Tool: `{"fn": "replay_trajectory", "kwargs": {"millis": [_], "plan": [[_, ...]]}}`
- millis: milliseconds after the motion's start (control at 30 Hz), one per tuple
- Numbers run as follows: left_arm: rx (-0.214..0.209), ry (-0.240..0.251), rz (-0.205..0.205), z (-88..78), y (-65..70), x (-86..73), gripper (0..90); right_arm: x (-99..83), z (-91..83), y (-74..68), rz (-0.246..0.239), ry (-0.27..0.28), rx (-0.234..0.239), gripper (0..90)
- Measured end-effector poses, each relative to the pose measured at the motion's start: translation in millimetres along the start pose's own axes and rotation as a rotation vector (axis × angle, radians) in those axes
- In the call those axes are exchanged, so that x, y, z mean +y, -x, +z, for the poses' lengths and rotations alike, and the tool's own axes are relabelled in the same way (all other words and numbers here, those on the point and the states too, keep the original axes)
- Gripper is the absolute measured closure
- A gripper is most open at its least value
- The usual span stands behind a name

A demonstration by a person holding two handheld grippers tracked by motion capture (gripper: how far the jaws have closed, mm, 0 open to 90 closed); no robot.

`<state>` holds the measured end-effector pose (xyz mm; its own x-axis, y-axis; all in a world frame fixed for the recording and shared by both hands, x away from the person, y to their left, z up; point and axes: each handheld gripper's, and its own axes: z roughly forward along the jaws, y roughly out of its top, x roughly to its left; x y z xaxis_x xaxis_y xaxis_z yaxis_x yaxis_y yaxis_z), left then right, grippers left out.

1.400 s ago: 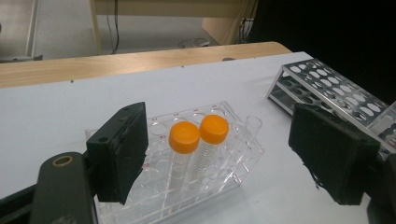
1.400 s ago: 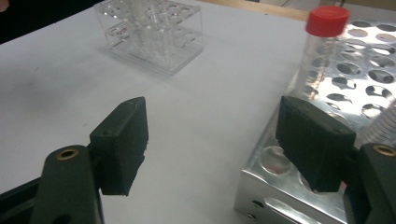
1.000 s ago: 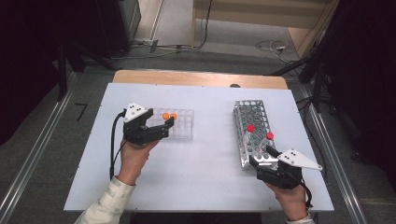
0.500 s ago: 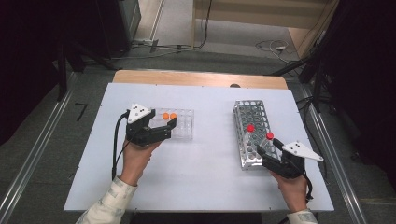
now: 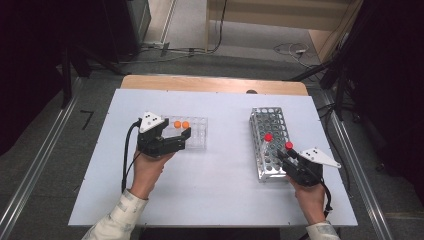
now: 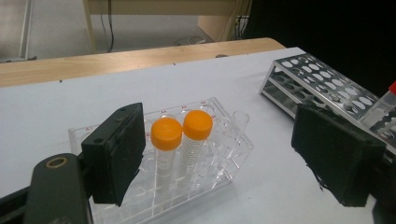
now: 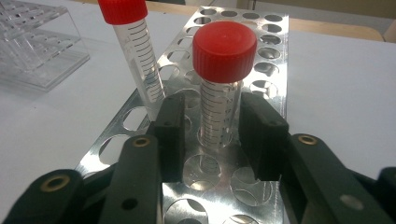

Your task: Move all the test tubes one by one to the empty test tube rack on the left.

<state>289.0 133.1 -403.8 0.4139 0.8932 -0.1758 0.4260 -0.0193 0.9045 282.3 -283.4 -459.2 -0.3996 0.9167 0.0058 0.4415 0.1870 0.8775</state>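
Two jaws of the right gripper (image 7: 219, 135) stand narrowly around a red-capped tube (image 7: 223, 79); contact unclear. The left gripper (image 6: 233, 158) is wide open, empty.

Metal rack (image 7: 261, 56): perforated sheet metal, bright and glossy, mirror-like around the round holes.

Clear rack (image 6: 219, 154): transparent hard plastic, smooth, glossy, with sharp highlights on its edges.

Red-capped tubes (image 7: 222, 88): clear smooth plastic bodies printed with black graduation marks; caps of matt red plastic, finely ribbed at the sides.

Orange-capped tubes (image 6: 180, 144): clear plastic bodies, caps of smooth orange plastic with a soft sheen.

Left tongs (image 6: 233, 154): black matt pads, rubbery or foam-like, rough and frayed at the edges; arms of smooth dark plastic with brass-coloured metal rivets.

Right tongs (image 7: 219, 135): same matt black finish.

Counter (image 5: 220, 200): matt, smooth, pale surface; far edge strip (image 5: 200, 82) of light wood.
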Motion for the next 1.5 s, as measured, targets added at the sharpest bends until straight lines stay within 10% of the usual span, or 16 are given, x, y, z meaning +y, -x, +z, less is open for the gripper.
{"fn": "replay_trajectory", "kwargs": {"millis": [933, 1500], "plan": [[-0.005, 0.007, 0.004, -1.9, 1.4, 0.6, 17.7, 38.9, -44.8, -7.1, -0.009, 0.112, 0.026, 71.3], [-0.024, 0.007, 0.015, -3.1, 7.8, 1.3, 16.6, 40.2, -37.1, -51.9, -0.085, 0.083, 0.164, 71.3]]}}
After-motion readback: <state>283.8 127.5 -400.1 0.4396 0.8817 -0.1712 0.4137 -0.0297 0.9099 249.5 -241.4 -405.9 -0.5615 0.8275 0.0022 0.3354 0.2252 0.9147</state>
